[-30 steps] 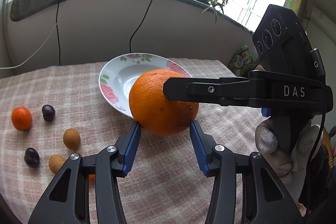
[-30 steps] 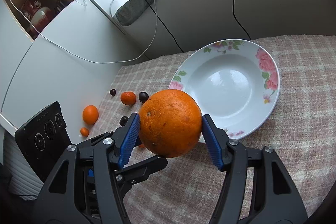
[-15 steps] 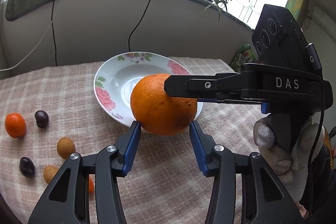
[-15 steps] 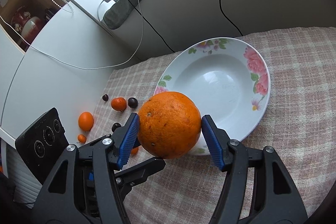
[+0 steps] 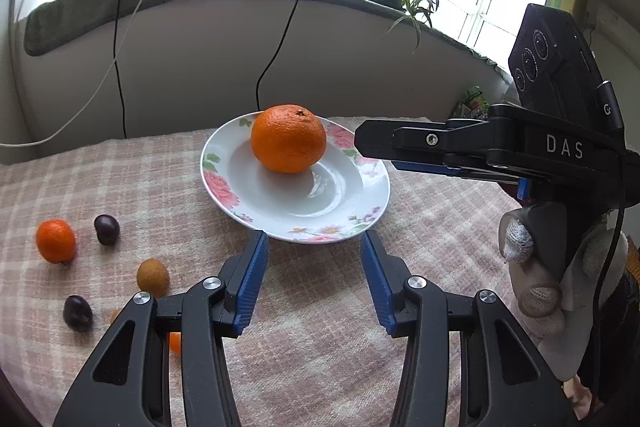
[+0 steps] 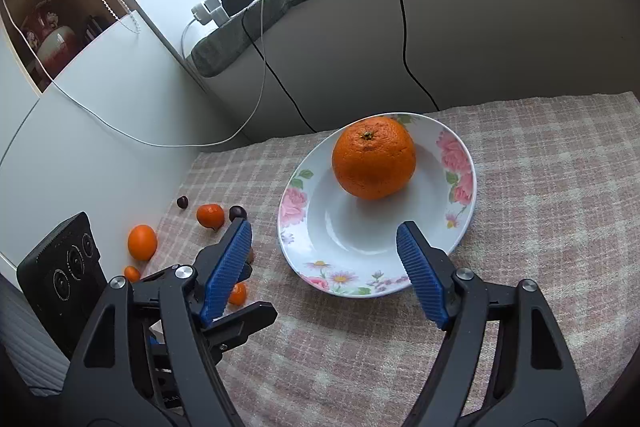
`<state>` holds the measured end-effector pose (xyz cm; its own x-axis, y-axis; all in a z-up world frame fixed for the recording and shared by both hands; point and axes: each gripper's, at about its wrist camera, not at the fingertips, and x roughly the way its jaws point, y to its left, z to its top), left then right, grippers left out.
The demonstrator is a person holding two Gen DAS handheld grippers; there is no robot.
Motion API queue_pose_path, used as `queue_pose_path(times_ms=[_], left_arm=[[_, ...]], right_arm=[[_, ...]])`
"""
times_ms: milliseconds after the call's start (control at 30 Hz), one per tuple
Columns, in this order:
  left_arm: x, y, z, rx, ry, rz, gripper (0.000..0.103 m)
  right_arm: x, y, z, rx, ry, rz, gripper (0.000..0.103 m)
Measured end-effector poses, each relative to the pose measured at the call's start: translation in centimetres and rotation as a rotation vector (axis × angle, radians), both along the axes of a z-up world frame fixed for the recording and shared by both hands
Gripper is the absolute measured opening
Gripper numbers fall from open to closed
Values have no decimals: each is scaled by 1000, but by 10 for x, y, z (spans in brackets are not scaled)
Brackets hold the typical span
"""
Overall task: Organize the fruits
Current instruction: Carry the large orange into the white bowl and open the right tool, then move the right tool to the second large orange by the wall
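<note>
A round, dimpled orange (image 6: 374, 157) sits in the far part of a glossy white plate (image 6: 356, 247) with a pink flower rim, which rests on a nubbly checked cloth (image 6: 540, 187). The right gripper (image 6: 325, 251) is spread wide, its ribbed blue pads (image 6: 420, 273) empty above the plate's near rim. The left gripper (image 5: 314, 249) is also apart and empty just before the plate (image 5: 288, 205), while small smooth fruits (image 5: 106, 229) lie scattered on the cloth to its left.

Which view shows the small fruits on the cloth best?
Left wrist: the small fruits lie near and well apart, colors distinct, though one hides behind the tool. Right wrist shows them smaller, at the frame's left, some behind the right tool's finger.
</note>
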<state>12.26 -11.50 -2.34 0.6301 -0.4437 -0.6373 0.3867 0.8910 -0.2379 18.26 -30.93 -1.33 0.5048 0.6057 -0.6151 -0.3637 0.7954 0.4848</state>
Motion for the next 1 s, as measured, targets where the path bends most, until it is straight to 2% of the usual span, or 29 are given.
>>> queue_pose_path(times_ms=[133, 200, 367, 433, 633, 1000], left_arm=[[-7, 6, 0, 13, -3, 15, 48], [-11, 9, 0, 17, -5, 22, 49], [-23, 19, -1, 21, -8, 48, 65], [-29, 23, -2, 23, -6, 60, 67], [-49, 41, -1, 37, -9, 123, 72], [-83, 95, -5, 69, 1, 259, 72]], right_arm=[[-6, -4, 2, -12, -14, -21, 80], [-10, -6, 2, -14, -20, -34, 85], [-20, -9, 4, -31, -37, -51, 88], [-23, -8, 4, -36, -38, -51, 92], [-28, 3, 6, -43, -39, -26, 94], [-38, 37, 5, -60, -54, 64, 94]])
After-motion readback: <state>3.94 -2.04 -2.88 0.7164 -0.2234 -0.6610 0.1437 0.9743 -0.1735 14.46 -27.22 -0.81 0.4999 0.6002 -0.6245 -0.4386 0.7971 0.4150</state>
